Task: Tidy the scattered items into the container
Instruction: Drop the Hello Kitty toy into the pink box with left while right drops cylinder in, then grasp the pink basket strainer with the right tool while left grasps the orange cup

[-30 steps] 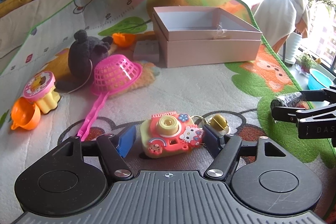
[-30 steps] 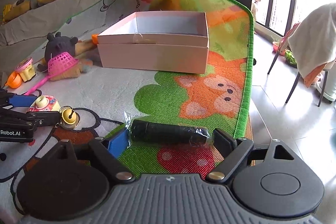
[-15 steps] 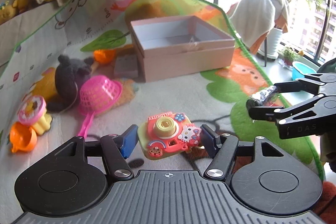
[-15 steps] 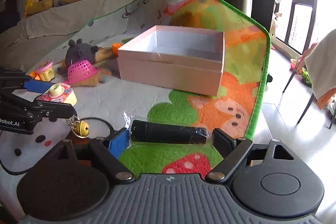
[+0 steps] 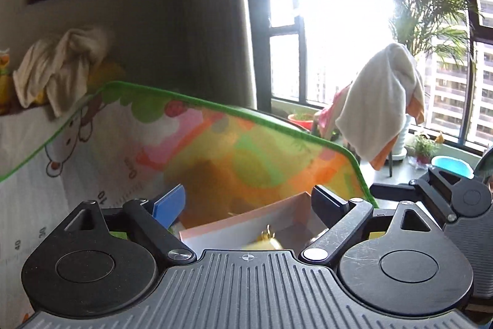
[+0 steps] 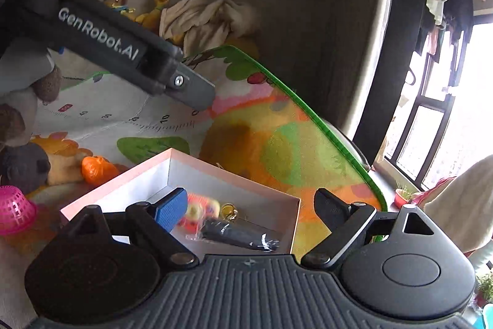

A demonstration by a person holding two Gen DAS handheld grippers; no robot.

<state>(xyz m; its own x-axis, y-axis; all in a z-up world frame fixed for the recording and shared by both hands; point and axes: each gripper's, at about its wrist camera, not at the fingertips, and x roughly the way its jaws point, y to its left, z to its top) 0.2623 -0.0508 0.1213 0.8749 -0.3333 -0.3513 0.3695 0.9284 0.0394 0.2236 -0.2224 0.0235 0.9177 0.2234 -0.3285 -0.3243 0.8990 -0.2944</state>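
Observation:
The pink box (image 6: 237, 179) lies open on the play mat, right under both grippers. Inside it I see the pink toy camera (image 6: 197, 211) with its yellow bell (image 6: 228, 210), and beside them the black cylinder in clear wrap (image 6: 240, 236). My right gripper (image 6: 251, 209) hangs above the box, its jaws opening with nothing between them. My left gripper (image 5: 248, 205) is also opening and holds nothing; the box rim (image 5: 246, 222) and a blurred yellow bell (image 5: 268, 239) show below it. One left finger (image 6: 191, 93) crosses the right wrist view at upper left.
A pink strainer (image 6: 14, 213), an orange cup (image 6: 97, 170) and a dark plush toy (image 6: 24, 168) lie left of the box. The mat's green-edged far end (image 6: 277, 144) stands folded up behind it. A cloth-draped chair (image 5: 379, 107) and plants stand by the window.
Both grippers rose and swung over the box. The toy camera left the left jaws and the wrapped cylinder left the right jaws; both now lie in the box. Both pairs of jaws stand wider.

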